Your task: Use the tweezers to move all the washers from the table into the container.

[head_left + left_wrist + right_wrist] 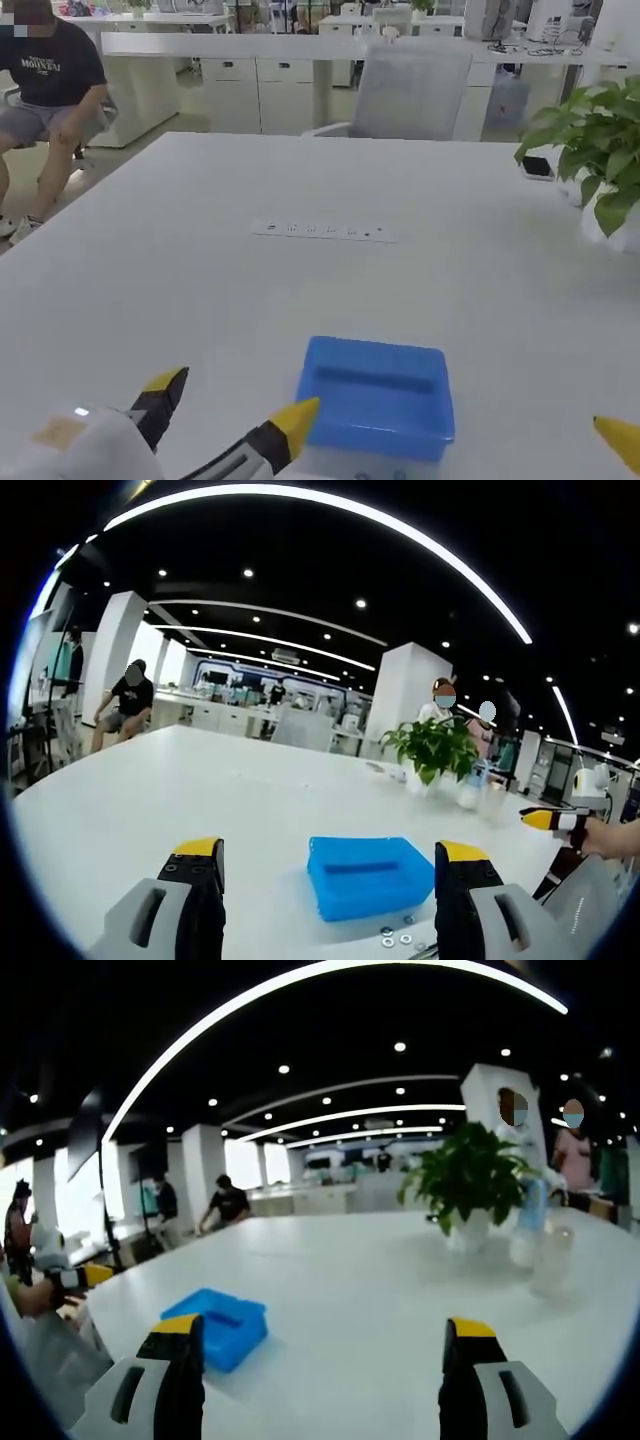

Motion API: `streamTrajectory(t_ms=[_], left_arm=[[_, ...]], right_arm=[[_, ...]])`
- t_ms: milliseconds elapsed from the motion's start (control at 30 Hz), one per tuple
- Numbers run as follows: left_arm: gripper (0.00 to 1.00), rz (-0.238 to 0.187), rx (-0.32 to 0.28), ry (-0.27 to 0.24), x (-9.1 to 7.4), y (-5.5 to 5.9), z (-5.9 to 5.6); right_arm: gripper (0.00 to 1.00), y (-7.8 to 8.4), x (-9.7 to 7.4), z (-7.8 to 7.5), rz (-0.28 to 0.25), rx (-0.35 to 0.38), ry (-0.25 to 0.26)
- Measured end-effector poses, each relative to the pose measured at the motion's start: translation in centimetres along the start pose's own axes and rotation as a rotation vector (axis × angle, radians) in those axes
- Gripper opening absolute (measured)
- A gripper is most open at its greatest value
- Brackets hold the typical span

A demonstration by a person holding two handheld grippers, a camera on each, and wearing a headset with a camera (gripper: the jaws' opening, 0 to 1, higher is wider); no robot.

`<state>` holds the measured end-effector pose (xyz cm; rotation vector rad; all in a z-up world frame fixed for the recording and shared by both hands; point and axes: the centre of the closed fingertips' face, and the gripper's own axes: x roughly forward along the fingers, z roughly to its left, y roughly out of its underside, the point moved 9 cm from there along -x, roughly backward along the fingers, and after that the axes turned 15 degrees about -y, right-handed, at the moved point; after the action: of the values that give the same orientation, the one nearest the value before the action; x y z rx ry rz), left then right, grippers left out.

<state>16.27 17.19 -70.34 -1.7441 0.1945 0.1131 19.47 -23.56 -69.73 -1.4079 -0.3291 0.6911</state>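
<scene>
open jaws hovering around the blue container

the left gripper [230,398] is holding its jaws wide apart and empty, framing the blue container [378,395] on the white desk [200,250]; a few washers [398,937] are lying on the desk at the container's near edge. the right gripper [322,1327], jaws also spread and empty, is hanging off to the container's right. a potted plant [595,140] is crowding the desk's right edge, a power strip [323,231] is sitting further back, and bare desk is stretching between.

The head view looked forward and down over the table [200,280] from its near edge; the left gripper view sat low, close to the blue container [362,875]; the right gripper view saw it farther off, obliquely; all shared it.
</scene>
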Motion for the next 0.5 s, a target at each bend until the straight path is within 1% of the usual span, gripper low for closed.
streamTrajectory(t_ms=[167, 333, 467, 500], left_arm=[[0.88, 0.003, 0.007, 0.0, -0.02, 0.01, -0.04], [0.88, 0.009, 0.015, 0.005, -0.08, -0.04, -0.35], [0.88, 0.013, 0.019, 0.008, -0.1, -0.02, -0.39], [0.88, 0.01, 0.02, 0.014, -0.14, -0.08, -0.49]], right_arm=[[0.99, 0.08, 0.14, 0.12, 0.012, -0.003, -0.009], [0.99, 0.12, 0.18, 0.13, 0.018, -0.002, -0.009], [0.99, 0.18, 0.2, 0.12, 0.021, -0.001, -0.009], [0.99, 0.19, 0.21, 0.11, 0.022, -0.001, -0.009]])
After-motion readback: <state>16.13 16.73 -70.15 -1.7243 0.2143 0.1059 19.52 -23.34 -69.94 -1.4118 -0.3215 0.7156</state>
